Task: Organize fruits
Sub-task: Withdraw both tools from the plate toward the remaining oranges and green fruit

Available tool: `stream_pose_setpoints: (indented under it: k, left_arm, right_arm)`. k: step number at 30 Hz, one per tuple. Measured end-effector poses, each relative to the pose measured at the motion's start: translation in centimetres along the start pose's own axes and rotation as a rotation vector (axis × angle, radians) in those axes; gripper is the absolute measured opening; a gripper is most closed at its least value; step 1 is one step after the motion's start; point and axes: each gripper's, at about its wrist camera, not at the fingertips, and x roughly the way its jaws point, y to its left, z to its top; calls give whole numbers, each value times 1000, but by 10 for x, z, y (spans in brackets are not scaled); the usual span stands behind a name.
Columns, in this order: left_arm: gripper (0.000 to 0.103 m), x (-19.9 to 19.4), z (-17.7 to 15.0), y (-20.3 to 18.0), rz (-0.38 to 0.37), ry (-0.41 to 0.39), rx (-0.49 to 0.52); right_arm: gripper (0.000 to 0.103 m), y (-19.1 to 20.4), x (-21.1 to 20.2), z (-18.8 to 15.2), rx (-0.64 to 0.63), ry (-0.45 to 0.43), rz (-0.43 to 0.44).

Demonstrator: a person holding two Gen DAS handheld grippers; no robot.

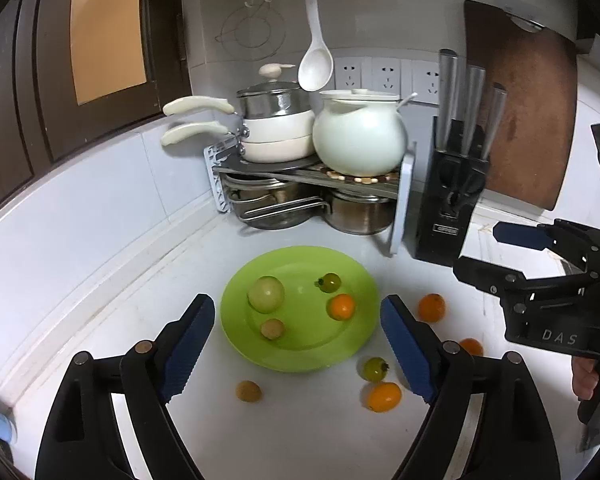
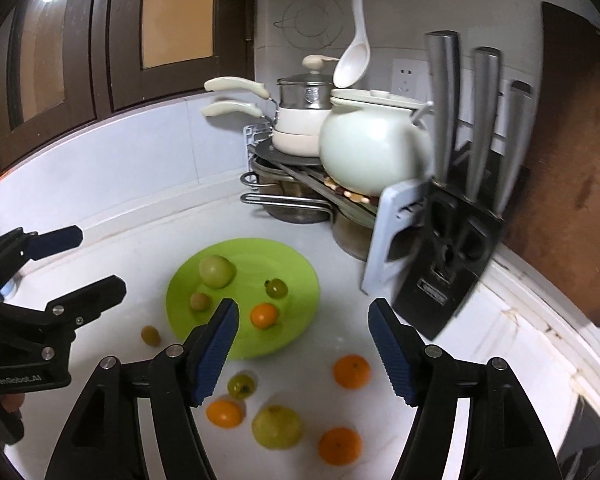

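A green plate [image 1: 356, 280] [image 2: 300, 268] lies on the white counter. It holds a pale green fruit [image 1: 265, 294] [image 2: 217, 271], a small tan fruit [image 1: 272, 328] [image 2: 200, 301], a dark green tomato [image 1: 329, 282] [image 2: 276, 288] and an orange [image 1: 341, 306] [image 2: 264, 315]. Several fruits lie loose on the counter: oranges [image 1: 431, 307] [image 2: 351, 371], a green tomato [image 1: 375, 369] [image 2: 241, 386], an orange [image 1: 384, 397] [image 2: 224, 413], a tan fruit [image 1: 248, 391] [image 2: 150, 335], a large green fruit [image 2: 277, 427]. My left gripper [image 1: 298, 344] is open and empty above the plate's near edge. My right gripper [image 2: 304, 354] is open and empty over the loose fruits.
A rack with white pans [image 1: 276, 128] and a white pot [image 1: 360, 136] stands in the back corner, steel pots beneath it. A black knife block [image 1: 452, 200] [image 2: 452, 256] and a brown cutting board [image 1: 524, 112] stand at the right. A white ladle [image 1: 315, 64] hangs above.
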Motion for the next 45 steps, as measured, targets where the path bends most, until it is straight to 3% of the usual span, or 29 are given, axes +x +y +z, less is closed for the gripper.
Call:
stream_pose_setpoints:
  k: [20,36,45]
  left_arm:
    - [86,7,-48,-37,-33,92,-26]
    - [86,60,-85,-55,-58,275,-23]
    - [86,89,-94,-63,-90,320,0]
  right_arm:
    - [70,-25,-7,-61,12,123,-22]
    - [70,-41,28,-101,36,269,-7]
    - [69,-46,48,-110,31,314,6]
